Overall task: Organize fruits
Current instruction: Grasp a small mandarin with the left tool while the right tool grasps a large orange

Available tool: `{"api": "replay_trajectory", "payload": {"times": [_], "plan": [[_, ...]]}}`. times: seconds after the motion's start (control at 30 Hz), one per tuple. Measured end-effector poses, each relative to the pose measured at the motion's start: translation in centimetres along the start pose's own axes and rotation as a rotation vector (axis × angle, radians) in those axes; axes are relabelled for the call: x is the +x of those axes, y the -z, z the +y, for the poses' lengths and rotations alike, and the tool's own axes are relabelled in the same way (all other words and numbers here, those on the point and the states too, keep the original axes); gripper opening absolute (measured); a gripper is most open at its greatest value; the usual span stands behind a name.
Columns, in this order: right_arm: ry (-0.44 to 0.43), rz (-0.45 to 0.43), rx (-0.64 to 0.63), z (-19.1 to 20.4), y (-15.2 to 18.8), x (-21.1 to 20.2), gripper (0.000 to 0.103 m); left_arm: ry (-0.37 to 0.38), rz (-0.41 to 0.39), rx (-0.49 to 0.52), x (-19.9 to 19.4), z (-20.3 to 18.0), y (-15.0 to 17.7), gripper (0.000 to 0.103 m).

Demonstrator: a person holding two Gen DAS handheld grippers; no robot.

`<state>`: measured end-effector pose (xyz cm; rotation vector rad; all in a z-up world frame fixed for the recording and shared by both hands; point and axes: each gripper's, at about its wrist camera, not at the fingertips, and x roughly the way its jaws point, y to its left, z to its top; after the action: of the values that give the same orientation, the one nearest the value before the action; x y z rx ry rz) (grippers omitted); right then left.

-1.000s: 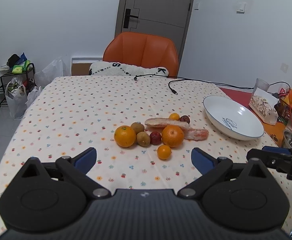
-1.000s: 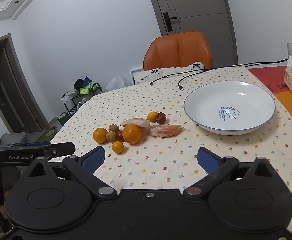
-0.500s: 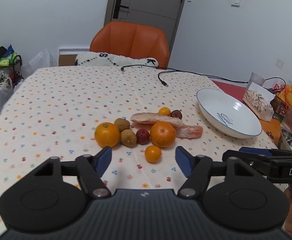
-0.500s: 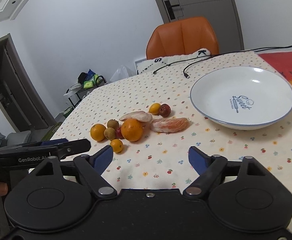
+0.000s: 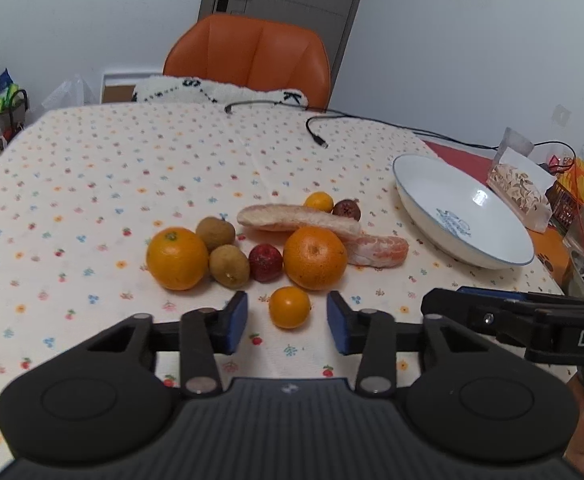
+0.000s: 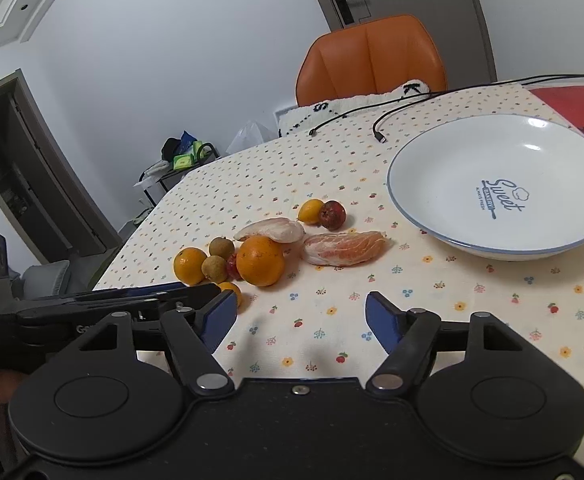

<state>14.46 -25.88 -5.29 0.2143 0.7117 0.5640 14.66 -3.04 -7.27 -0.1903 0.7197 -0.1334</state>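
A heap of fruit lies mid-table: two big oranges (image 5: 177,258) (image 5: 315,257), two brown kiwis (image 5: 229,266), a red fruit (image 5: 265,262), two peeled pomelo pieces (image 5: 298,219) (image 6: 344,248), and a small orange with a dark red fruit (image 5: 347,209) behind. A small orange (image 5: 289,306) lies nearest me. My left gripper (image 5: 288,322) is open, its blue pads on either side of this small orange, not touching. My right gripper (image 6: 301,322) is open and empty over the cloth, in front of the pomelo. A white plate (image 6: 444,224) stands empty at the right.
A black cable (image 5: 316,136) lies at the far side of the flowered tablecloth. An orange chair (image 5: 248,60) stands behind the table. Snack bags (image 5: 520,192) and clutter crowd the right edge beyond the plate.
My left gripper moved forward and its jaws narrowed around the small orange. My right gripper moved forward and to the right, closer to the plate and the pomelo.
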Motion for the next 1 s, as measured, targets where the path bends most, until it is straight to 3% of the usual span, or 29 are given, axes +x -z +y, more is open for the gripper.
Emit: {"api": "replay_trajectory", "payload": {"times": [0.1, 1.0], "plan": [[0.003, 0.011, 0.013, -0.1, -0.2, 0.8, 0.067, -0.005, 0.003, 0.001, 0.7, 0.0, 0.1, 0.023], [-0.050, 0.048, -0.009, 1.9, -1.4, 6.1, 0.067, -0.086, -0.051, -0.055, -2.5, 3.9, -0.3, 0.022]]}}
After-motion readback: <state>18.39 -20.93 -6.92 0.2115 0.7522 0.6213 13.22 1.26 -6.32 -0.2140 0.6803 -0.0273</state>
